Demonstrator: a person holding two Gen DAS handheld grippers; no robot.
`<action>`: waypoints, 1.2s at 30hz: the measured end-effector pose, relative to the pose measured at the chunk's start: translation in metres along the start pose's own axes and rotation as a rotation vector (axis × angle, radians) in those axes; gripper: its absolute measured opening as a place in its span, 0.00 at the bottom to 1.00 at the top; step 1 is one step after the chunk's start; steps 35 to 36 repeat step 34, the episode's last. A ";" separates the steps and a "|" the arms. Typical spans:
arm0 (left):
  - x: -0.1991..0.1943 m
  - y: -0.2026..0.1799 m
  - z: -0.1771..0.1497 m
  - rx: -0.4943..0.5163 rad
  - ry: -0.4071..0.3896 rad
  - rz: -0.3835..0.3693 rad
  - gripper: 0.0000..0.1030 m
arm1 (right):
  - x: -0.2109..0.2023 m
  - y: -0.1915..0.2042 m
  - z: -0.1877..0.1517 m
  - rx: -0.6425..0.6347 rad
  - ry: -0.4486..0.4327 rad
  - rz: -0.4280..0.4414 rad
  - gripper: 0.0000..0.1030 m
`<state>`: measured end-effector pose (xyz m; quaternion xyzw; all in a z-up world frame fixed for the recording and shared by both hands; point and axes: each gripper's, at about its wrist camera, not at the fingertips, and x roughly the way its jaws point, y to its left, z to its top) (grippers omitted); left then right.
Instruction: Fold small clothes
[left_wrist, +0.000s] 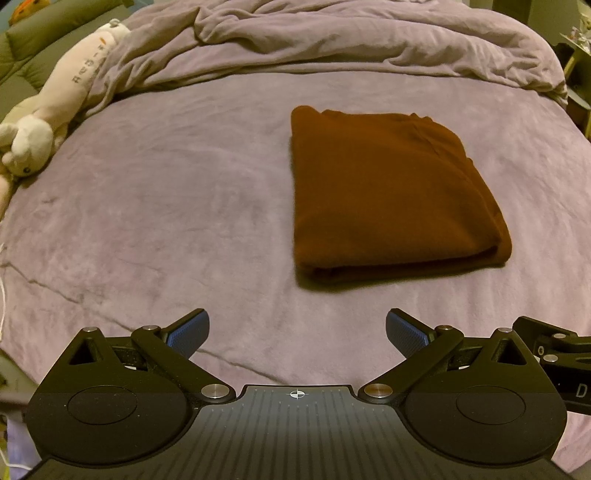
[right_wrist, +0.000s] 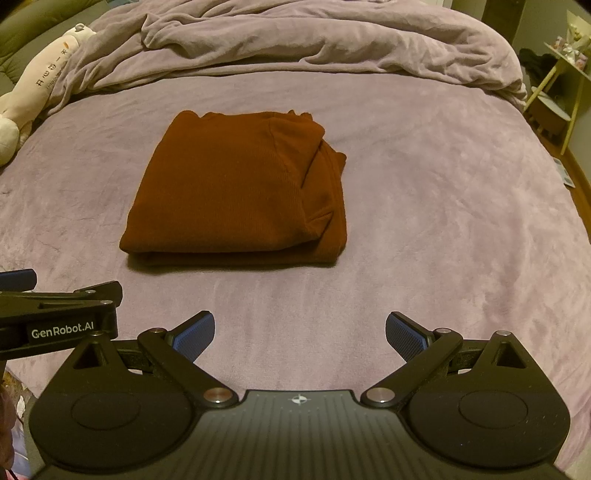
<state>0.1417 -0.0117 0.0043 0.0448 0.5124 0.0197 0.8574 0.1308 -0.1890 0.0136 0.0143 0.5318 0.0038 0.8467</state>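
Note:
A dark rust-brown garment (left_wrist: 391, 192) lies folded into a neat rectangle on the purple bed cover (left_wrist: 166, 206). It also shows in the right wrist view (right_wrist: 236, 192), with a folded edge along its right side. My left gripper (left_wrist: 297, 334) is open and empty, held above the bed short of the garment's near edge and to its left. My right gripper (right_wrist: 300, 336) is open and empty, short of the garment and slightly to its right. The left gripper's side shows at the left of the right wrist view (right_wrist: 62, 314).
A crumpled purple duvet (left_wrist: 332, 40) is bunched along the far side of the bed. A long white plush toy (left_wrist: 62, 99) lies at the far left edge. A small side table (right_wrist: 557, 96) with items stands off the bed at the right.

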 end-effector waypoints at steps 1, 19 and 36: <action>0.000 0.000 0.000 0.000 0.001 -0.002 1.00 | 0.000 0.000 0.000 0.000 0.000 0.000 0.96; -0.002 -0.001 -0.003 0.019 -0.004 0.030 1.00 | -0.004 0.000 0.001 -0.009 -0.007 -0.012 0.96; -0.007 -0.004 -0.002 0.061 -0.023 0.009 1.00 | -0.008 0.000 0.003 -0.017 -0.017 -0.015 0.96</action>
